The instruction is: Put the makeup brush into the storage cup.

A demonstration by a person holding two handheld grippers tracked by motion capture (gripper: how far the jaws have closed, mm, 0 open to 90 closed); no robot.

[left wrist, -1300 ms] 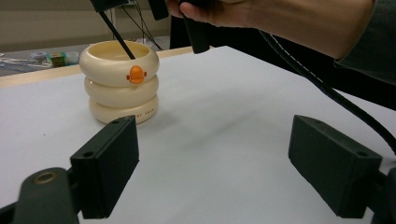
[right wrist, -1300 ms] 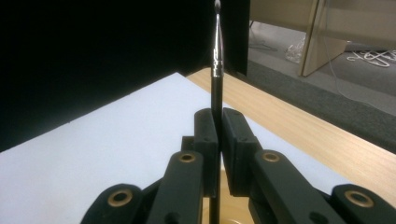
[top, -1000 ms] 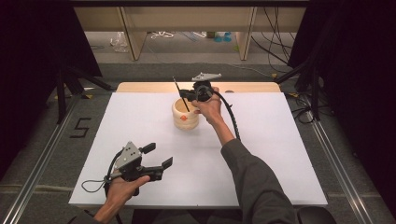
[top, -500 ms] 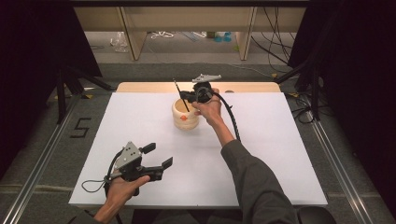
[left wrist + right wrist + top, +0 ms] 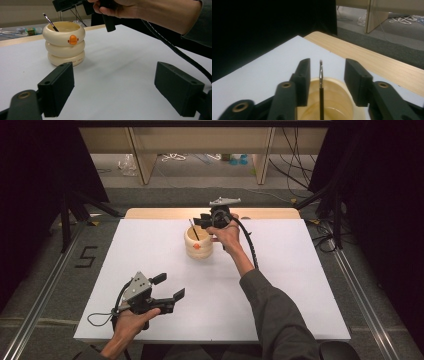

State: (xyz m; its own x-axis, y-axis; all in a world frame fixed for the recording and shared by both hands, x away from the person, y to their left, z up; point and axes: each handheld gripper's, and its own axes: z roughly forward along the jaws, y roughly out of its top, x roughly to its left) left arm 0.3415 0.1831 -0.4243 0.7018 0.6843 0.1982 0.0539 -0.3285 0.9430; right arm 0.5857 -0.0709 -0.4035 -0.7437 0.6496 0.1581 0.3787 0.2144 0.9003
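A cream holder shaped like three stacked rings (image 5: pixel 198 245) (image 5: pixel 64 43), with an orange mark on its front, stands on the white table toward the back. A thin dark brush (image 5: pixel 193 229) (image 5: pixel 50 22) (image 5: pixel 321 92) leans inside it. My right gripper (image 5: pixel 203 221) (image 5: pixel 327 80) hovers just above the holder's rim, open, its jaws either side of the brush tip without touching it. My left gripper (image 5: pixel 167 287) (image 5: pixel 120 92) rests open near the front left of the table, aimed at the holder, nothing between its jaws.
The white table top (image 5: pixel 300 270) ends in a wooden strip (image 5: pixel 265 213) at the back. Beyond it are shelf legs (image 5: pixel 262 155) and cables on the floor (image 5: pixel 175 157). A black cable (image 5: pixel 248 245) trails from the right gripper along the forearm. Dark curtains flank both sides.
The right gripper has held its place over the holder. The left hand has shifted slightly, and both stay open.
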